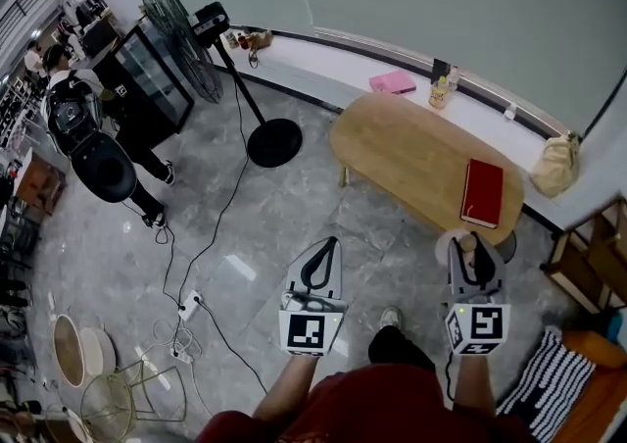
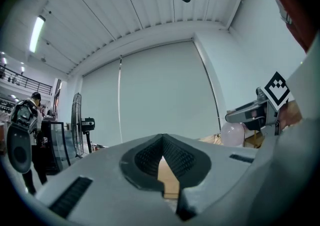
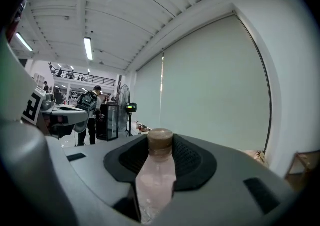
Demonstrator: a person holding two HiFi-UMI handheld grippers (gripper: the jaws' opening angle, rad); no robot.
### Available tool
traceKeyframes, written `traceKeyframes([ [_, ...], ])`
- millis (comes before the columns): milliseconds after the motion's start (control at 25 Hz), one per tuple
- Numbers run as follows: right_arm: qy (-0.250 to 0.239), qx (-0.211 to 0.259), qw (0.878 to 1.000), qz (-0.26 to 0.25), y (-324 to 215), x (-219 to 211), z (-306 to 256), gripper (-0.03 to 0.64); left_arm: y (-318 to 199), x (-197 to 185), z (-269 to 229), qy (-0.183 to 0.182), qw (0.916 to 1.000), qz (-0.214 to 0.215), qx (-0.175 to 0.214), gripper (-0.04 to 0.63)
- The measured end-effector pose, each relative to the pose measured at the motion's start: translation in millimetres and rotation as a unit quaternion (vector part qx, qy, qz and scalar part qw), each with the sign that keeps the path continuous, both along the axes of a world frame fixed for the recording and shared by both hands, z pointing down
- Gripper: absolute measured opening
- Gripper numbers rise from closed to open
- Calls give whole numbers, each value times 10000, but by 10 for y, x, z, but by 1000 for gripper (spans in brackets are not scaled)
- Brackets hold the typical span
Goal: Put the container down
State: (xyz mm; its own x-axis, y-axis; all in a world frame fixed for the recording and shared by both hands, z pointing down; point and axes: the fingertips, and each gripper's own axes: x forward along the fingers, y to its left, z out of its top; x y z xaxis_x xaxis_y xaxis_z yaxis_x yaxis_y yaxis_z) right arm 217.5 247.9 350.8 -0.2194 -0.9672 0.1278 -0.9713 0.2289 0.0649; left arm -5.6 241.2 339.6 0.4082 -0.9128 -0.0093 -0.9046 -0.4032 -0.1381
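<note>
The bottle (image 3: 155, 180), pale pink and see-through with a brown cap, stood upright between the jaws of the right hand-held gripper (image 1: 475, 260), which were partly open and closed on its sides just below the cap. The cap rose clear above the dark ribbed pads. The bottle hung in the air in front of the person, above the grey floor (image 1: 245, 235) and just short of the near end of the oval wooden bench (image 1: 402, 152), touching nothing but the pads.

To set it down well, the likely course was to carry it forward over a bare part of the bench, clear of the red book (image 1: 482, 193) that lay near that end, and to lower it straight down with the bottle upright until its base sat flat on the wood. Only then should the jaws spread, and the hand-held gripper draw back along its own line so the pads did not drag the neck and tip the bottle. With the grip so high, the base could swing, so a slow descent seemed wise.

The left hand-held gripper (image 1: 316, 265) was beside the right one, well apart from the bottle, its jaws together at the tips with nothing between them
</note>
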Motion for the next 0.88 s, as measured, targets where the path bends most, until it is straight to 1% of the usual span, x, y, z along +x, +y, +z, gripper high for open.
traceKeyframes([
  [200,-73,-63,10000,4,-477,367,54,141,-498,368,-21,-67,10000,28,-66,5],
  [280,-90,-60,9999,12,-659,500,70,141,-686,507,-43,-61,10000,45,-32,5],
  [400,-94,-60,9999,-21,-907,645,91,141,-929,671,-53,-72,10000,43,-49,5],
  [480,-73,-50,9999,-83,-1045,705,91,141,-1064,759,-91,-97,9999,34,9,5],
  [640,-57,3,9999,-137,-1258,766,56,141,-1267,868,-147,-106,9999,28,53,5],
  [880,-47,66,9998,-177,-1510,787,34,141,-1514,896,-128,-108,9999,14,19,5],
])
